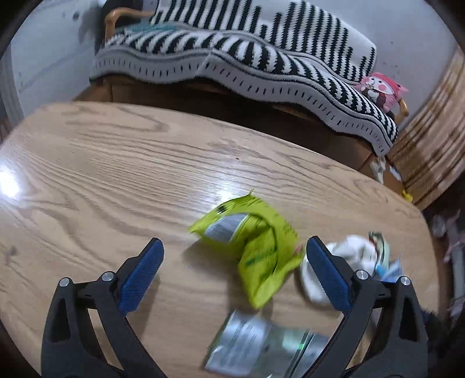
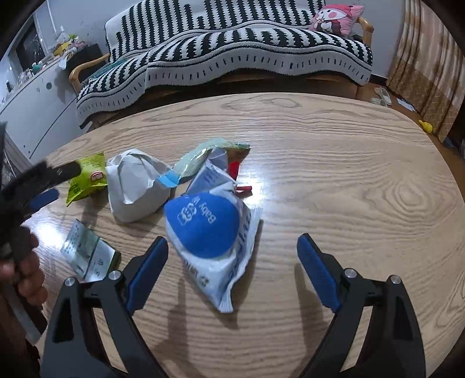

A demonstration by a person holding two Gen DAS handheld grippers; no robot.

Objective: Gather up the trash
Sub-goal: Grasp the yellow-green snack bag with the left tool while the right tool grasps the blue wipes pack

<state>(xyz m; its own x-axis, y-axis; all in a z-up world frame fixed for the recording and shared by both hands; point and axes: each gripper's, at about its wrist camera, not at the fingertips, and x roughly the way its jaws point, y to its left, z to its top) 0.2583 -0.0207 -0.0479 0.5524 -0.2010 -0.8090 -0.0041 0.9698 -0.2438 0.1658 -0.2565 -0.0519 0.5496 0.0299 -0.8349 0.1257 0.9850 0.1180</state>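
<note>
Trash sits in a loose pile on the wooden table (image 2: 334,162), left of centre in the right wrist view. Going left to right there: lime-green snack bag (image 2: 87,178) at far left, partly behind the left gripper (image 2: 43,186), which is blurred and dark here. A hand (image 2: 20,261) shows at the left edge, gripping its handle. Near the green bag, closer to camera, a silver foil wrapper (image 2: 87,251) lies flat. Right of the green bag is a crumpled white paper bag (image 2: 136,186), then a pale green wrapper (image 2: 200,157) with a blue tab, a small red piece (image 2: 234,168), and nearest, a white wipes pack with a blue oval (image 2: 209,229). Right gripper (image 2: 232,247) is released, jaws wide, the wipes pack lying between its fingers, pads not touching it.

Left wrist view, blurred: left gripper (image 1: 234,247) also spread wide, nothing clamped. The green snack bag (image 1: 255,247) lies between its fingers, closer to the right one; the silver wrapper (image 1: 250,343) is nearer the camera. White crumpled paper (image 1: 348,250) shows behind the right finger.

Far side: striped sofa (image 2: 232,49) with a pink cushion (image 2: 337,17), curtain (image 2: 427,64) at right.
</note>
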